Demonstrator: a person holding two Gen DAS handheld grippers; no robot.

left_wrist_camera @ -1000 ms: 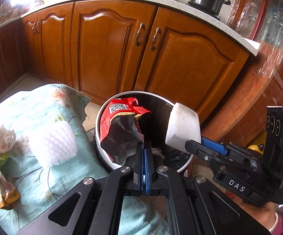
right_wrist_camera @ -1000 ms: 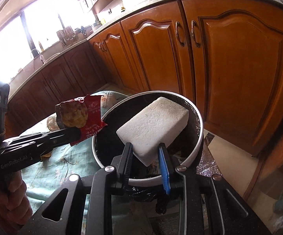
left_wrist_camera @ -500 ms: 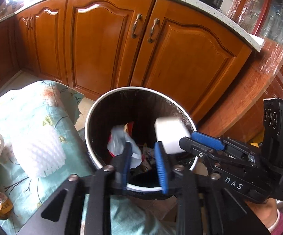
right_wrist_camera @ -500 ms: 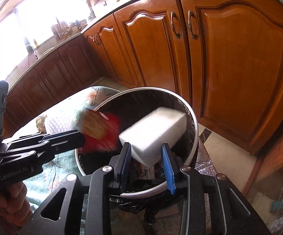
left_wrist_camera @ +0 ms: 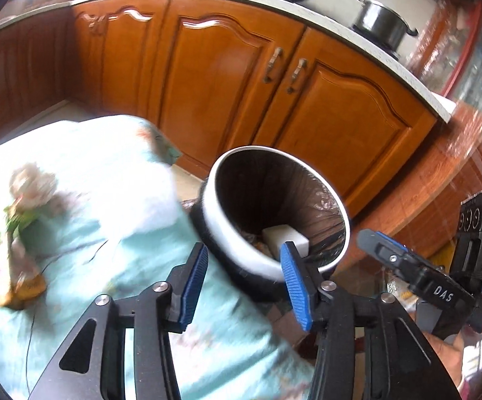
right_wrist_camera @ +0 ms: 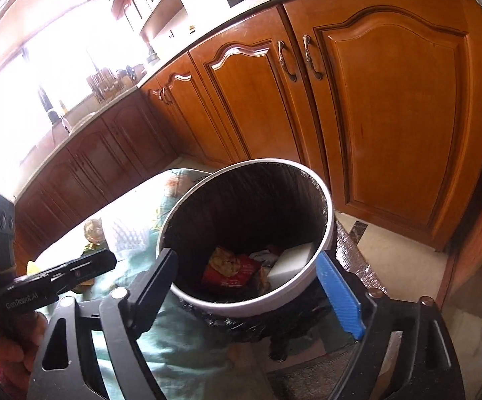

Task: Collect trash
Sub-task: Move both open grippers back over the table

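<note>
Having just let go, both hand-held grippers, left (left_wrist_camera: pixel 244 273) and right (right_wrist_camera: pixel 251 286), gape empty over the white-rimmed black-lined bin (right_wrist_camera: pixel 327 206), where the white foam block (right_wrist_camera: pixel 291 260) and red snack wrapper (right_wrist_camera: pixel 231 268) now lie, leaving scraps on the cloth-covered bench (left_wrist_camera: pixel 84 173).

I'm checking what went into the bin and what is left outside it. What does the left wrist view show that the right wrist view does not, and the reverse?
Only the left wrist view shows the brown wrapper and wilted flower lying on the tablecloth, blurred, and the pot on the counter. Only the right wrist view shows the red snack bag inside the bin. Both show the white foam block in the bin, the white foam net on the cloth, and both grippers open and empty: left gripper, right gripper.
</note>
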